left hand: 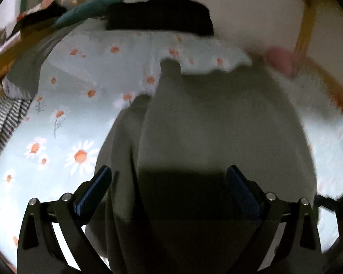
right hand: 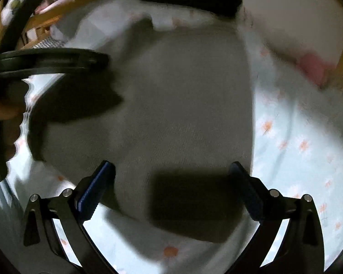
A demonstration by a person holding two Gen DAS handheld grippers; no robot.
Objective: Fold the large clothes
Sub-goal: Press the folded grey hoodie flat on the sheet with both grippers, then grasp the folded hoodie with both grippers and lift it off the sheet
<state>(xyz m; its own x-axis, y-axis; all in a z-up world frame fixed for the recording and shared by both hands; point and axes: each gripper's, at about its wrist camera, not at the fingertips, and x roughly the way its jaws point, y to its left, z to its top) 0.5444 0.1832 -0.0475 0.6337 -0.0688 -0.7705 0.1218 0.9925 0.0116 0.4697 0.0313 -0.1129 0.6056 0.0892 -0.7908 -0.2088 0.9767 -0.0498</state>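
Item: grey garment [left hand: 217,118], partly folded, lying on a pale blue daisy-print bedsheet [left hand: 57,137]; a narrower folded section [left hand: 123,141] is lying along its left edge in the left wrist view. Left gripper [left hand: 167,182]: jaws standing wide apart, grasping nothing, hanging over the garment's near end. Right gripper [right hand: 171,178]: jaws likewise spread, holding nothing, poised over the garment [right hand: 183,91] near its right edge. Beyond: a dark folded item [left hand: 160,16] and a teal cloth [left hand: 89,9] are sitting at the far edge of the bed; striped fabric [left hand: 4,123] at left; both views are blurring.
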